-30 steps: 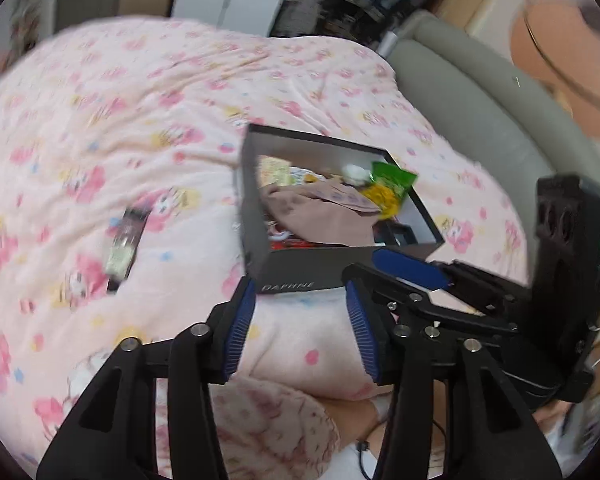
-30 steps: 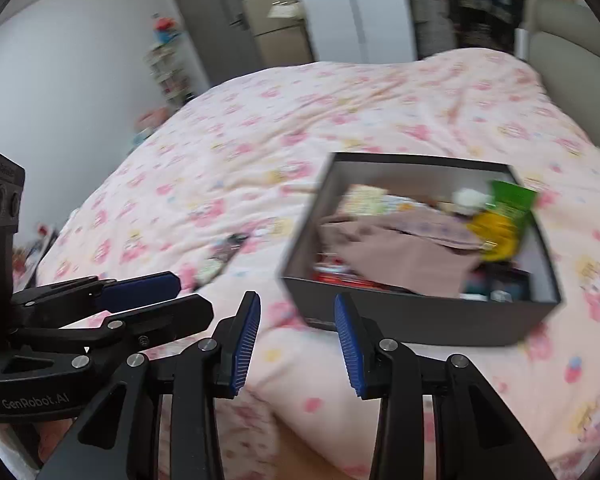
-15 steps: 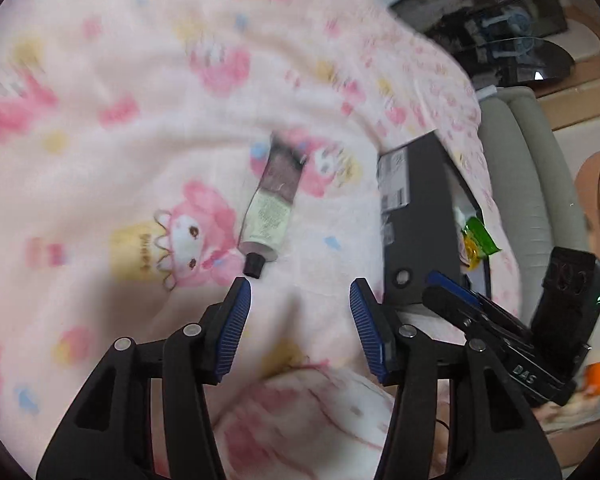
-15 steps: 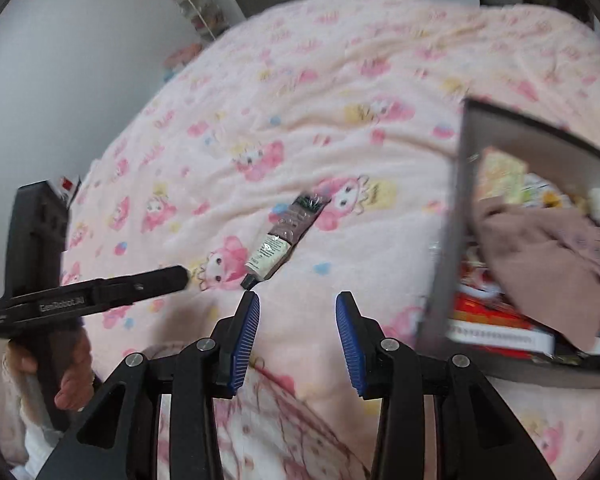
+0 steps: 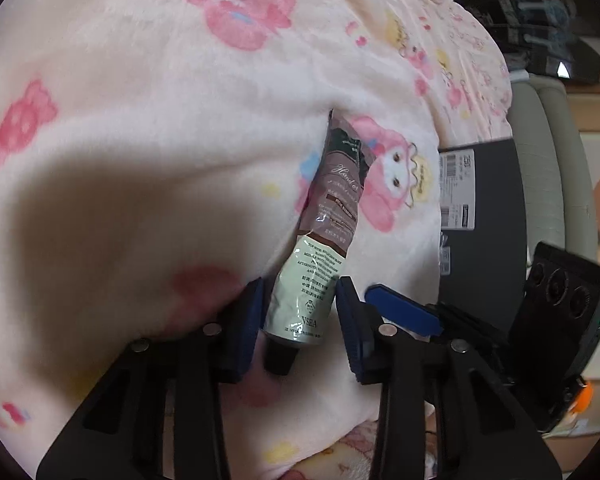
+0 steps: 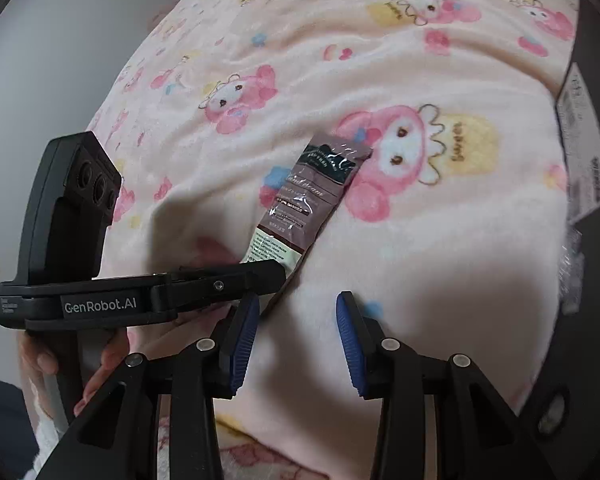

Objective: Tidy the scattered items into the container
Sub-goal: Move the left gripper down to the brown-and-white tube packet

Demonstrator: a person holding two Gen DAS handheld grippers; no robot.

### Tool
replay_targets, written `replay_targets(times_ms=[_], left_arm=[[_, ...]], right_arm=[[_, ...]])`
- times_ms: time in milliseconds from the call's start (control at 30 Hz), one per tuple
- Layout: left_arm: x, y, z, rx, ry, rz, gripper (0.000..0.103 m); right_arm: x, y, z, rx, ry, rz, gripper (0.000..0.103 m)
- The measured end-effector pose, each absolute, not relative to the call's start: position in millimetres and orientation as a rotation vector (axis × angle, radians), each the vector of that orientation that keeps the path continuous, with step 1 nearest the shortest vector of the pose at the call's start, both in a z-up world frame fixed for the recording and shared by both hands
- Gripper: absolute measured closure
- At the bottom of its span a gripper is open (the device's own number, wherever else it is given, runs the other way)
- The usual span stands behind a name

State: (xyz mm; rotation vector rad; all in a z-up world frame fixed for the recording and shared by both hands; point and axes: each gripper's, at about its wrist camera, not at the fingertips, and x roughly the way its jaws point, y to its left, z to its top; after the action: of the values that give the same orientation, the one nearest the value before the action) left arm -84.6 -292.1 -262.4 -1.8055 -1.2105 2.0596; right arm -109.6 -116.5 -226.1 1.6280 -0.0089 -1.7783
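A hand cream tube [image 5: 320,248], brown and pale green with a black cap, lies on the pink blanket [image 5: 140,100]. My left gripper [image 5: 300,324] is open with its blue pads on either side of the tube's cap end, low on the blanket. The tube also shows in the right wrist view [image 6: 308,200], with the left gripper [image 6: 260,276] over its lower end. My right gripper [image 6: 296,336] is open and empty, just right of the tube. The dark box [image 5: 488,220] stands to the right, only its outer wall in view.
The box's labelled side [image 6: 584,152] is at the right edge of the right wrist view. A grey padded headboard [image 5: 548,168] rises behind the box. A hand [image 6: 100,360] holds the left gripper's handle at lower left.
My left gripper has moved down and forward, and its open fingers now straddle the tube's cap end. My right gripper has swung left and closer to the blanket, away from the box.
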Motion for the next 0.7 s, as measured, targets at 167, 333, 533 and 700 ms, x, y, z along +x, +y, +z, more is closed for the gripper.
replay_targets(times_ms=[167, 333, 533, 700], left_arm=[[-80, -288, -253, -1.788, -1.238, 2.071, 0.070], [-72, -273, -227, -1.752, -1.204, 2.100, 0.076], [-66, -245, -209, -1.838, -1.071, 2.127, 0.076], [-65, -229, -203, -1.914, -1.007, 2.113, 0.077]], right_arm=[[-115, -103, -230, 1.620, -0.154, -1.732, 0.067], [-105, -90, -212, 1.586, -0.216, -1.728, 0.067], [-85, -68, -188, 1.579, -0.159, -1.784, 0.067], [-71, -54, -181, 1.540, -0.109, -1.797, 0.066]])
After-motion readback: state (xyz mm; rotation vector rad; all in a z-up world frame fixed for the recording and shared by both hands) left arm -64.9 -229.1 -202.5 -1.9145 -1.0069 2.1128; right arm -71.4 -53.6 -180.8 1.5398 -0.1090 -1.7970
